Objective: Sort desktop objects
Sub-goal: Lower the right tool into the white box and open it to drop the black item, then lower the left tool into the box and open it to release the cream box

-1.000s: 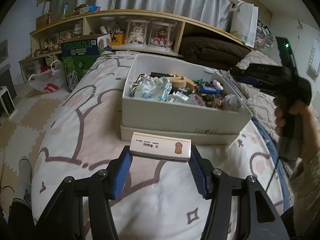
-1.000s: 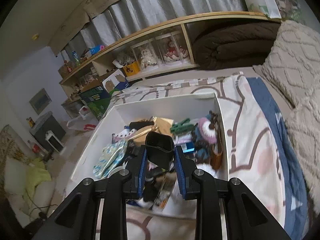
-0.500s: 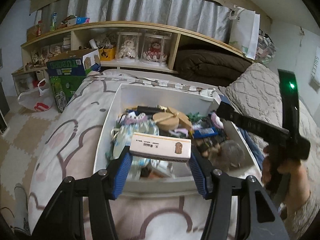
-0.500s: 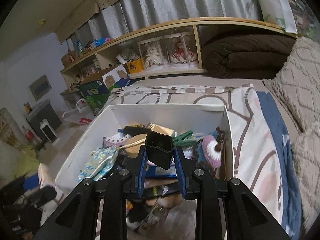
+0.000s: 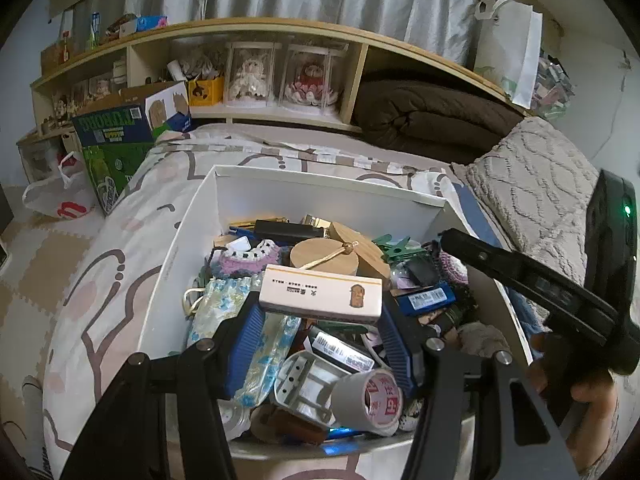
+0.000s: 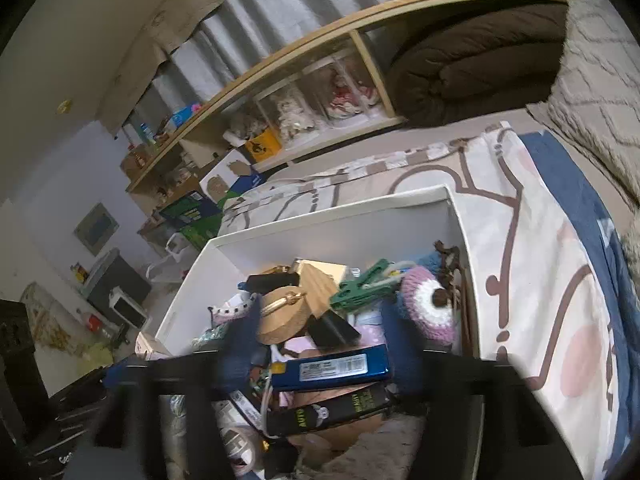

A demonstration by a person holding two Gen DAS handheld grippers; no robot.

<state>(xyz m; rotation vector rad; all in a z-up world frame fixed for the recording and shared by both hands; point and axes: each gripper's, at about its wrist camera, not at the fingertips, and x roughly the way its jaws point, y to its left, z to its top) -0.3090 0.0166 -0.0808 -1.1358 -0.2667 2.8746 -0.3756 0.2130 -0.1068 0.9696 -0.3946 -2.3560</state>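
A white bin (image 5: pixel 320 184) full of small objects stands on the bed. My left gripper (image 5: pixel 320 322) is shut on a long white labelled box (image 5: pixel 320 294) and holds it above the bin's near half. My right gripper (image 6: pixel 320 346) hangs over the bin (image 6: pixel 340 204) with its blurred blue jaws opening. A small black cup (image 6: pixel 332 330) lies loose on the pile between them, and the pads do not touch it. The left wrist view shows the right gripper's black body (image 5: pixel 520 276) reaching in from the right, held by a hand (image 5: pixel 592 400).
In the bin lie a round wooden box (image 5: pixel 320 256), a tape roll (image 5: pixel 372 398), a blue flat pack (image 6: pixel 332 366), green pegs (image 6: pixel 360 284) and a knitted purple piece (image 6: pixel 428 308). A grey pillow (image 5: pixel 536 192) and a brown blanket (image 5: pixel 432 116) lie behind, under a shelf (image 5: pixel 260 30).
My left gripper carried the white box forward from the bed to above the bin. My right gripper opened and the black cup dropped from its jaws onto the pile; its view rolled.
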